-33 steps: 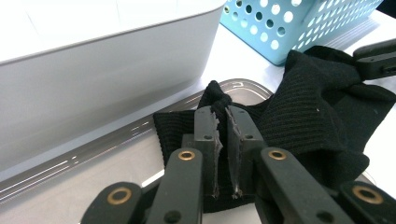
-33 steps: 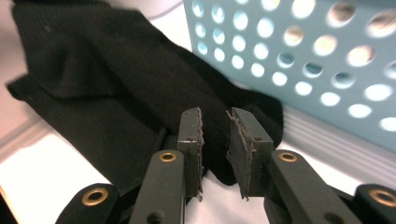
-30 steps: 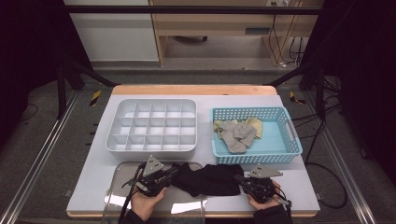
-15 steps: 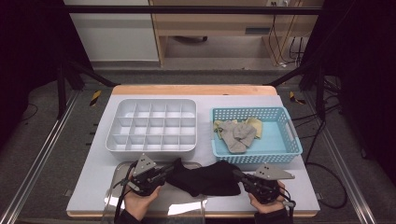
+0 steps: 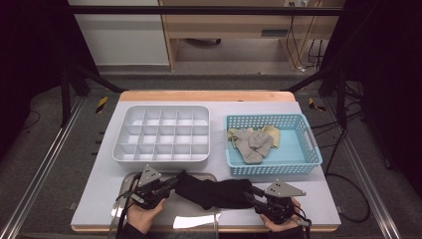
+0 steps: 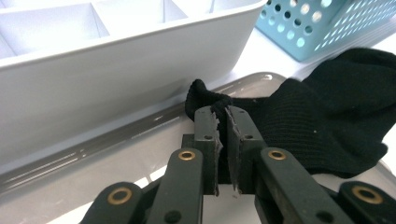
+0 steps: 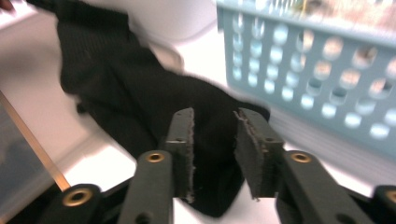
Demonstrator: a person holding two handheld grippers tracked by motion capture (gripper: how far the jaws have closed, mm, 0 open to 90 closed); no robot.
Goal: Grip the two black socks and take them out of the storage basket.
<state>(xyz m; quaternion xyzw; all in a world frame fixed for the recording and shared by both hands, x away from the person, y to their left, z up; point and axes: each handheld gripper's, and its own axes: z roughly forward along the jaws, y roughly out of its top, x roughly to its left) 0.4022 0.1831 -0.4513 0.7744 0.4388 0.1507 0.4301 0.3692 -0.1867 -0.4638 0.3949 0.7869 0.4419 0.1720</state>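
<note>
A black sock (image 5: 214, 191) lies stretched across the table's front edge, between my two grippers. My left gripper (image 5: 171, 185) is shut on the sock's left end; in the left gripper view the jaws (image 6: 226, 114) pinch a thin fold of the black sock (image 6: 327, 116). My right gripper (image 5: 251, 195) sits at the sock's right end. Its jaws have just been opening. In the right gripper view the gripper (image 7: 215, 121) stands open, with the black sock (image 7: 116, 93) lying between the pads and not pressed by them.
A flat metal tray (image 5: 199, 216) lies under the sock's left part. Behind it stands a white compartment box (image 5: 161, 134). A blue basket (image 5: 271, 162) at the right holds grey and yellowish socks (image 5: 254, 142). The table's front edge is right below the hands.
The right gripper's jaws have parted and released the sock's right end. Both hands stay about where they were; the left grip is unchanged.
</note>
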